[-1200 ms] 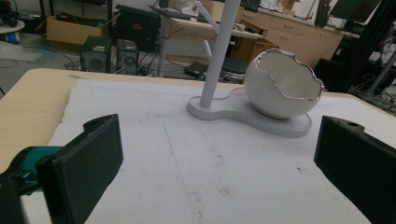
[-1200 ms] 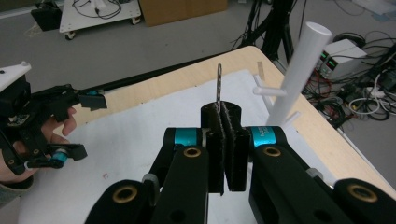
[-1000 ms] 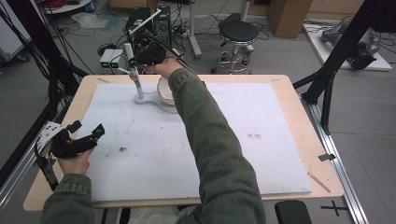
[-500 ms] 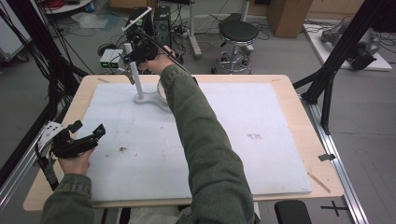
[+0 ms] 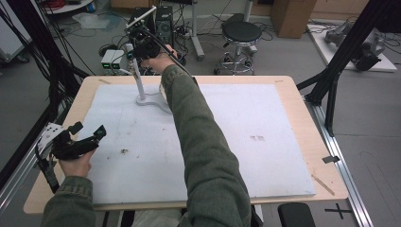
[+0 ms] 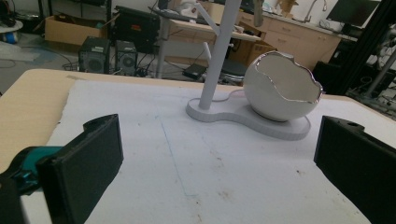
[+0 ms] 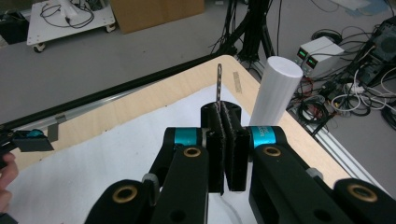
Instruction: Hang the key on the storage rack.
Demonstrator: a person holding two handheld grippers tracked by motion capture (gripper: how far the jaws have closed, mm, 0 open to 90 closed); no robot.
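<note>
Shut jaws of the right gripper (image 7: 225,149) pinch a thin chain (image 7: 218,86) that stands up from between the pads, right beside the white stand (image 7: 275,88) at the far left of the table (image 5: 302,94); the left gripper (image 6: 215,163) rests wide open and empty near the front edge. To hang the chain well, I would keep the pinch firm and bring it over a branch of the stand slowly, clear of the egg-shaped bowl (image 6: 285,88). Compared with a second ago, the right hand is higher and farther back, now above the post's top rather than down at the bowl.

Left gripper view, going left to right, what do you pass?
Left tool's near pad → white stand post → broken-egg-shaped white bowl → the tool's other pad.
</note>
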